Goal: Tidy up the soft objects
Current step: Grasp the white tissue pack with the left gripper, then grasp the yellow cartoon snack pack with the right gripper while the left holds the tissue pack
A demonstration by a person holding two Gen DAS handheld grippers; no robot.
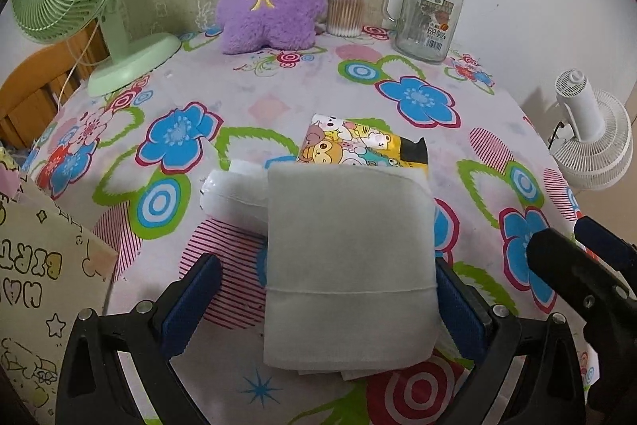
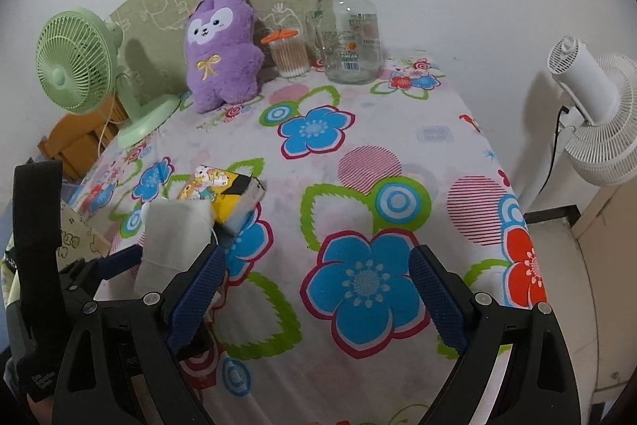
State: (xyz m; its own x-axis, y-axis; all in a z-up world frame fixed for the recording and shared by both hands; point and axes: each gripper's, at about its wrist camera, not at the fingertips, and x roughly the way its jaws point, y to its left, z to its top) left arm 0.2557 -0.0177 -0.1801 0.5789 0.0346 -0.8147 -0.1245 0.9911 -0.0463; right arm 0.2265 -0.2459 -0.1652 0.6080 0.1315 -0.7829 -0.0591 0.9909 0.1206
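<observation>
Lying between the spread left gripper (image 1: 324, 301) jaws, white towel (image 1: 350, 265); right gripper (image 2: 318, 301) gapes empty

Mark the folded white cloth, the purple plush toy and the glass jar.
folded white cloth (image 1: 350, 241), left wrist view, middle of top face.
purple plush toy (image 1: 266, 6), left wrist view, belly.
glass jar (image 2: 352, 38), right wrist view, body.
</observation>
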